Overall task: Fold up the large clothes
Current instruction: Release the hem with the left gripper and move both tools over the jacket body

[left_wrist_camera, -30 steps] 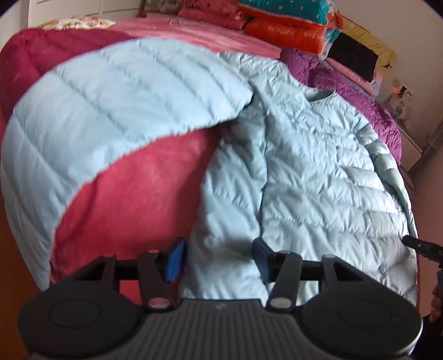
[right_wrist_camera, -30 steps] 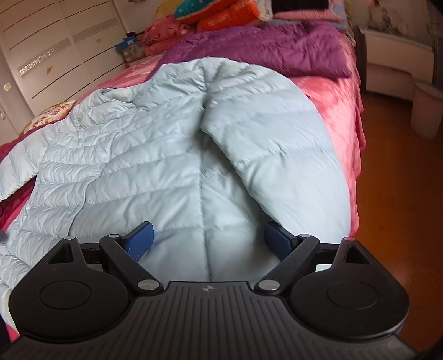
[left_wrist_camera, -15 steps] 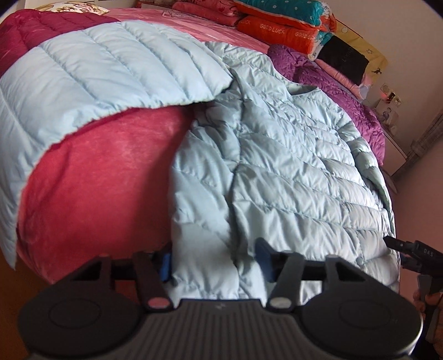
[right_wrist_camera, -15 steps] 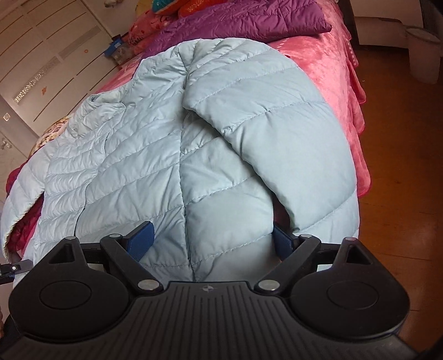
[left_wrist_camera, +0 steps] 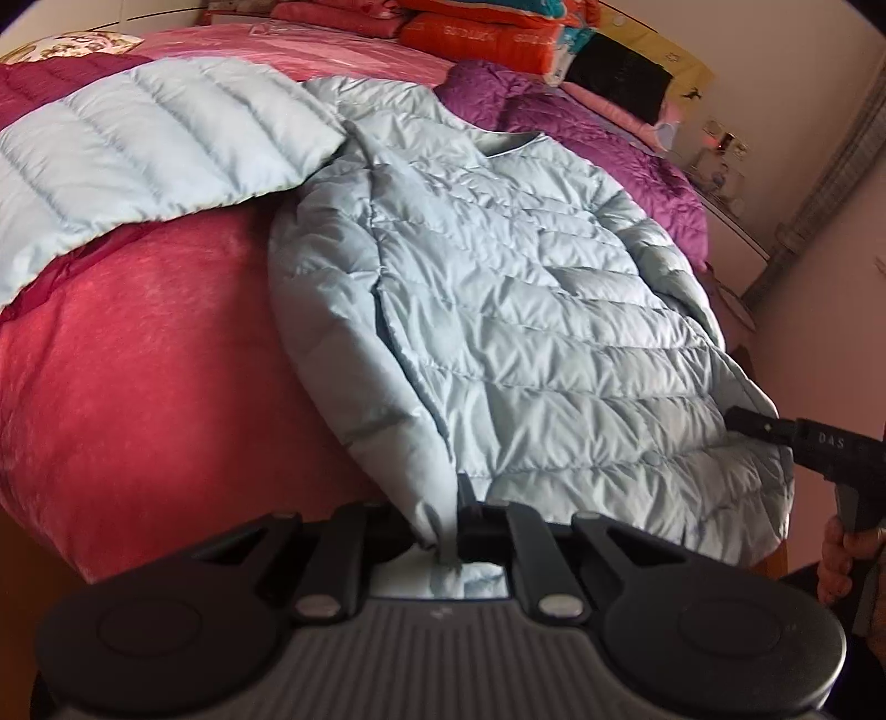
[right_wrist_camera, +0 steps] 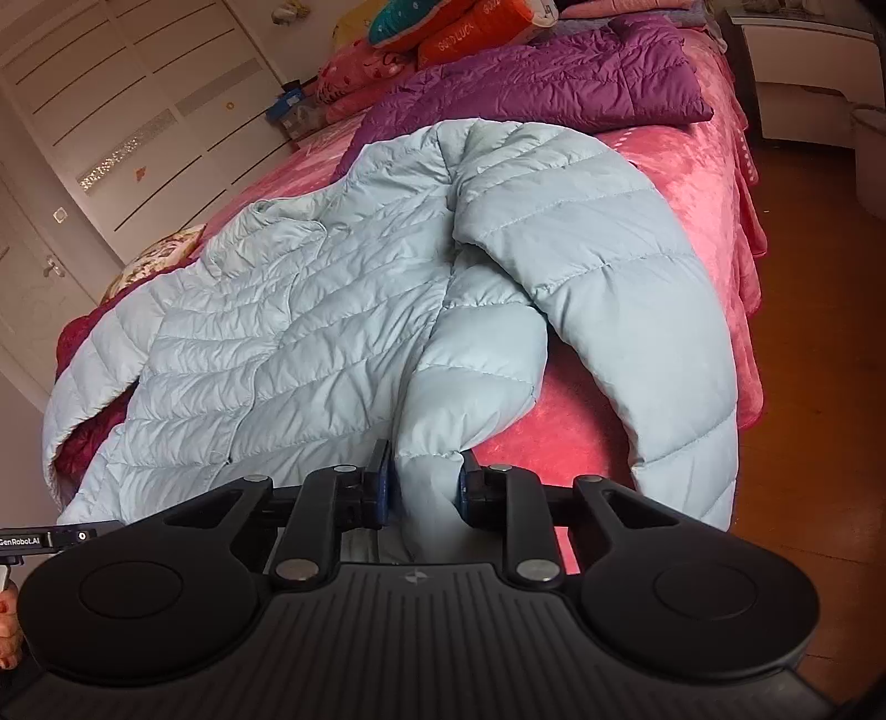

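Observation:
A pale blue quilted down jacket (left_wrist_camera: 526, 310) lies spread on the red bed, front up, collar toward the far end. My left gripper (left_wrist_camera: 448, 531) is shut on the jacket's bottom hem at its left corner. My right gripper (right_wrist_camera: 423, 487) is shut on the hem at the other bottom corner, with a fold of jacket (right_wrist_camera: 470, 387) bunched between the pads. One sleeve (left_wrist_camera: 138, 166) lies out to the left over the bed. The other sleeve (right_wrist_camera: 626, 299) hangs over the bed's right edge. The right gripper's tip (left_wrist_camera: 775, 429) shows in the left wrist view.
The red velvet bedspread (left_wrist_camera: 138, 360) covers the bed. A purple quilt (right_wrist_camera: 554, 94) and stacked pillows (left_wrist_camera: 498, 33) lie at the far end. A white wardrobe (right_wrist_camera: 111, 111) stands left; orange-brown floor (right_wrist_camera: 819, 332) and a white nightstand (right_wrist_camera: 803, 66) are right of the bed.
Both grippers have closed from open onto the jacket's bottom hem corners. The fabric at each corner has bunched up between the pads.

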Demonstrator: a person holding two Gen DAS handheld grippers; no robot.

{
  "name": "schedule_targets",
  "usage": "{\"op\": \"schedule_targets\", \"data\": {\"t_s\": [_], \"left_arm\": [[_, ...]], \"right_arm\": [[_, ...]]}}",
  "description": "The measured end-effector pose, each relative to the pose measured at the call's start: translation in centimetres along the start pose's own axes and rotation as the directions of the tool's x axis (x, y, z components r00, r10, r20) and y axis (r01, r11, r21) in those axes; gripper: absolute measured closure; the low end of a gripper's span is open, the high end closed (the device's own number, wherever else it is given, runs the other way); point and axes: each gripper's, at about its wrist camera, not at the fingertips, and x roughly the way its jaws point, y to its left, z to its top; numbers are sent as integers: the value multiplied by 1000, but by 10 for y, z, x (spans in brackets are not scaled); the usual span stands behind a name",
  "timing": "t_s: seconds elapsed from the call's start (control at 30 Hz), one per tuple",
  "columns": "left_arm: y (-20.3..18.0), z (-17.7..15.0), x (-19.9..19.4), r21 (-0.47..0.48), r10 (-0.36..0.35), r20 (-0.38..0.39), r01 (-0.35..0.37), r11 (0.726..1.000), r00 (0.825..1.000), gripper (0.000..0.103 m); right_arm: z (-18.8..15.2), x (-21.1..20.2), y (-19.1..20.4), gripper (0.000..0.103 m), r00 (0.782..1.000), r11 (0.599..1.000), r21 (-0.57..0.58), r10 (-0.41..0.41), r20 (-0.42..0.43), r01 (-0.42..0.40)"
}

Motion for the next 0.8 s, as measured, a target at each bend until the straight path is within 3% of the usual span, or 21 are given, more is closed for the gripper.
{"op": "schedule_targets", "data": {"t_s": [0.27,0.37,0.47,0.57,0.63,0.7,0.8], "left_arm": [[3,-3,-25,-8,-57,-47,57,998,997,95],[3,-6,-23,22,-26,-92,28,999,995,95],[5,-4,-18,56,30,-117,-24,998,993,92],[7,4,-26,41,32,-99,-28,999,995,88],[4,10,-38,59,51,-75,-46,997,996,79],[1,12,-54,87,73,-42,-70,994,996,75],[-7,16,-80,126,83,14,-84,988,996,67]], "right_arm": [[-1,-30,6,77,999,999,17,30,23,-30],[-2,-41,8,77,999,999,24,38,28,-39],[-3,-36,12,75,1000,1000,-11,-10,-17,9],[0,-25,13,63,996,996,-44,-74,-49,72],[3,-27,12,35,995,995,-47,-95,-32,93],[6,-33,11,21,996,994,-47,-95,3,95],[6,-43,10,15,990,991,-50,-123,64,126]]}}
